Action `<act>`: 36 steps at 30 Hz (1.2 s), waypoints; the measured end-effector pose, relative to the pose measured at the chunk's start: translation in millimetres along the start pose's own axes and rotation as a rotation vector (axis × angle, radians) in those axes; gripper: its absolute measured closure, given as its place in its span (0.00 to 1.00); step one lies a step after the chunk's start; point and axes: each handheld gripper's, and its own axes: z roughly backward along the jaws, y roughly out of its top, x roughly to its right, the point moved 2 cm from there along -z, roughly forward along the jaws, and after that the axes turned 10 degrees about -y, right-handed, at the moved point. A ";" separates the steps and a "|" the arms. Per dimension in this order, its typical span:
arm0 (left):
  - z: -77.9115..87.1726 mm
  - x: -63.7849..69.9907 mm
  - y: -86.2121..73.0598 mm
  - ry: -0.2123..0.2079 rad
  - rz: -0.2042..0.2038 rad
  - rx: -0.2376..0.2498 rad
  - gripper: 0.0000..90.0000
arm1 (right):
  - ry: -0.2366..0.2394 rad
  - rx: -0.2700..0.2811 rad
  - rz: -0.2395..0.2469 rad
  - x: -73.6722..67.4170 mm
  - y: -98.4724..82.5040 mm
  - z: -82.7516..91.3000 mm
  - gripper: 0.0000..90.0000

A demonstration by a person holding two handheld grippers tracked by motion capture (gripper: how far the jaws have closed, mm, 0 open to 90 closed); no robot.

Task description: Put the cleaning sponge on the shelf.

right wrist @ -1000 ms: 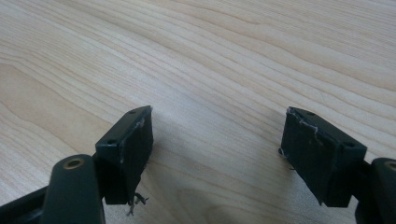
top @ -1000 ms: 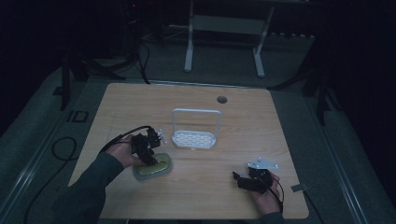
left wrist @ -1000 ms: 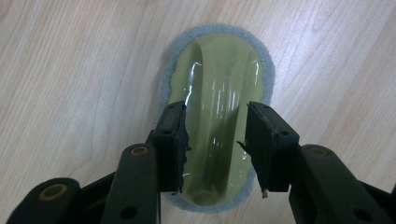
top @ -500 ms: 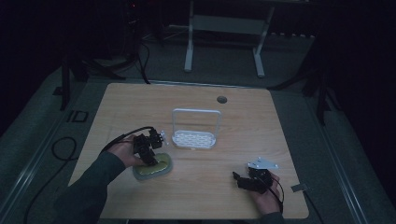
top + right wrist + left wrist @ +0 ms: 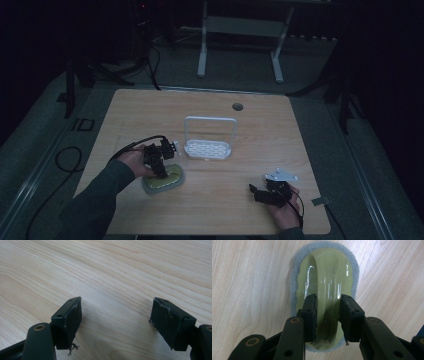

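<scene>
Since a second ago, little shift: my left gripper remains over scrubber, jaws straddling its raised yellow handle ridge, contact uncertain. Rack just beyond. Right gripper splayed wide, nothing between.

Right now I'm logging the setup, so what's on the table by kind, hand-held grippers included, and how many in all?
Scrubbing pad with yellow-green handle: 1
White rack: 1
Grippers, left gripper and right gripper: 2
Total: 4
</scene>
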 end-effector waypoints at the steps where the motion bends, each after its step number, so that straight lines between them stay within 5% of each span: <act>1: -0.1 -0.3 0.1 -0.004 0.000 -0.003 0.76 | 0.000 0.000 0.000 0.0 0.0 0.0 0.27; 20: -1.9 -0.5 4.5 -0.033 -0.001 -0.062 0.79 | 0.000 0.000 0.000 0.0 0.0 0.0 0.27; 36: 7.6 0.5 4.7 -0.025 -0.019 -0.029 0.80 | 0.000 0.000 0.000 0.0 0.0 0.0 0.27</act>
